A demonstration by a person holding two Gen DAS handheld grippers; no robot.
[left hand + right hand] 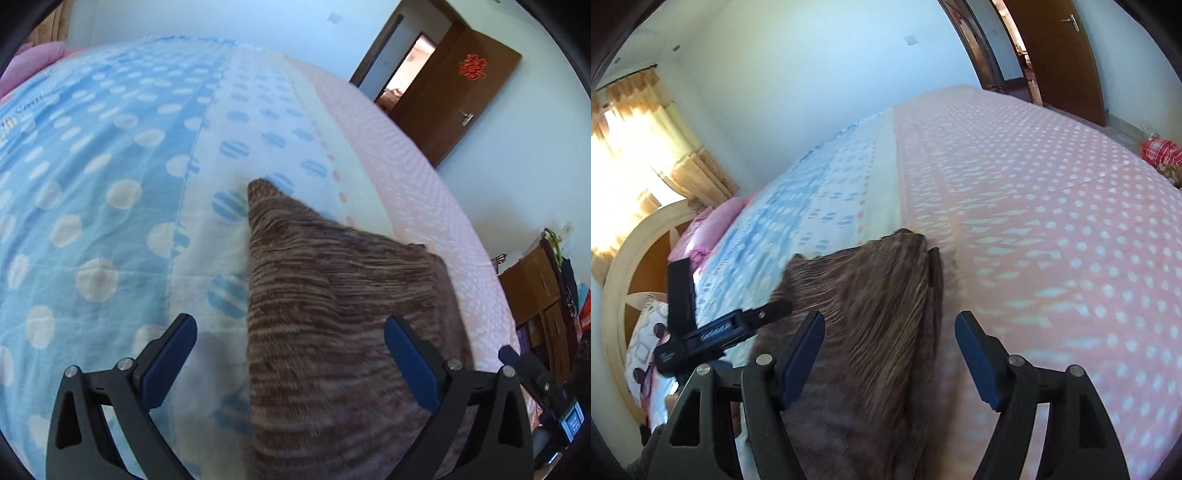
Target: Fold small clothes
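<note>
Brown striped cloth (332,314) on the bed (92,184), between wide-spread left gripper (290,354); right gripper (890,350) likewise wide

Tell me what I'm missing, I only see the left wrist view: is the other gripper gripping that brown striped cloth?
Observer: No. The right gripper is open, its fingers straddling the brown cloth's right edge.
Operator: Is that edge a single layer?
Observer: It looks doubled; a second layer peeks out beneath along that side.
Operator: What's beyond the blue bedsheet on my left?
Observer: A pink pillow against a rounded headboard, with a sunlit curtain behind.
</note>
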